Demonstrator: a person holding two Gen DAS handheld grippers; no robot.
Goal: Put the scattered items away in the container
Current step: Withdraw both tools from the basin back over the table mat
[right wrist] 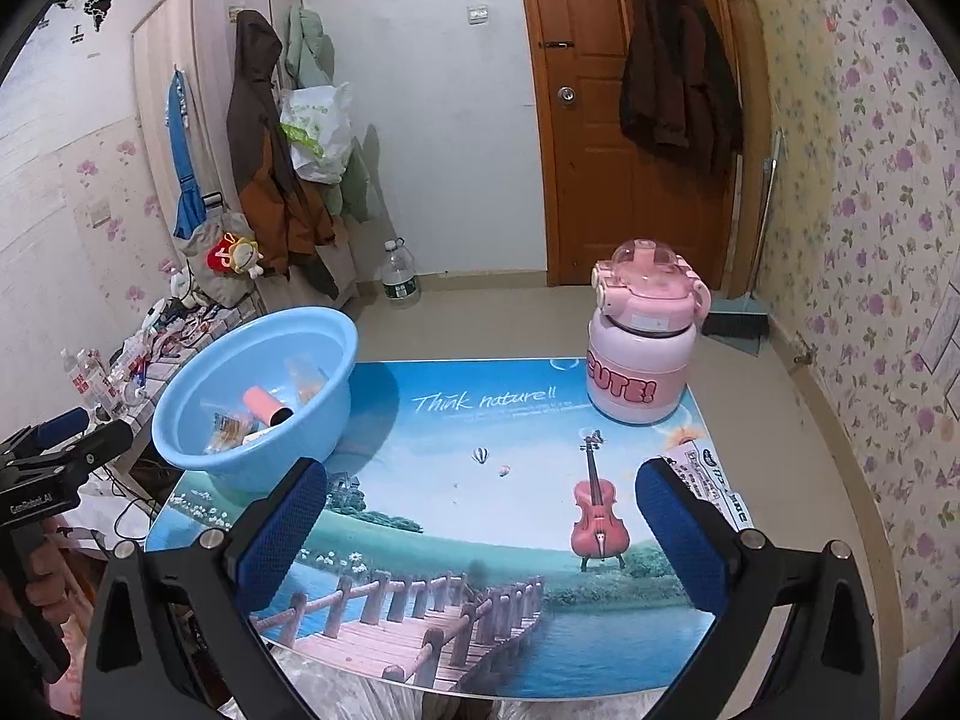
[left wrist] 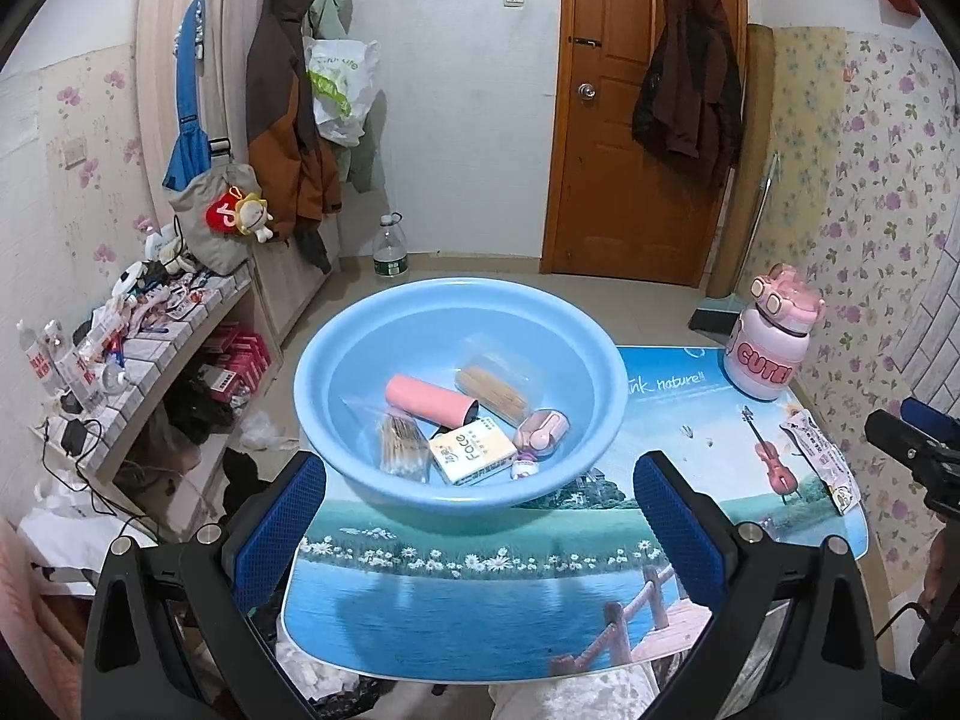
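Landmark = blue basin (left wrist: 456, 324), sitting at the counter's (right wrist: 480, 438) far-left corner. Already inside it: pink tube (left wrist: 427, 401), cotton-swab pack (left wrist: 401, 443), tissue pack (left wrist: 473, 451), toothpick-like bundle (left wrist: 493, 387), small pink case (left wrist: 541, 429).

Left out, both well to the right of the basin: flat printed sachet (left wrist: 821, 461) near the counter's right edge, and pink bottle (right wrist: 642, 348) at the far-right corner.

Left gripper (left wrist: 480, 534) hovers just short of the basin's near rim, jaws spread wide, nothing between them. Right gripper (right wrist: 483, 540) hangs over the counter mid-way btw basin and sachet, jaws released too, empty.

Step in hand, prob.: right gripper fetches the sachet. It's the closer item; in the right wrist view it sits just beside the right finger, partly hidden behind it.

Sachet orientation: lies flat, long axis runs roughly near-to-far along the counter's right edge, far end angled slightly toward the basin side. Which end is the top: can't tell.

To do it well:
- Swing right so the sachet sits centred btw the jaws.
- Close across the short width, not along the length.
- It's thin and flat, so come down low with one finger at the overhanging or raised edge, else jaws may skate over it.
- Lift clear before crossing to the basin; release over the basin's open right side, clear of the rim.

Bottle upright, long axis vertical, lid up; wide body, may be hard to span.
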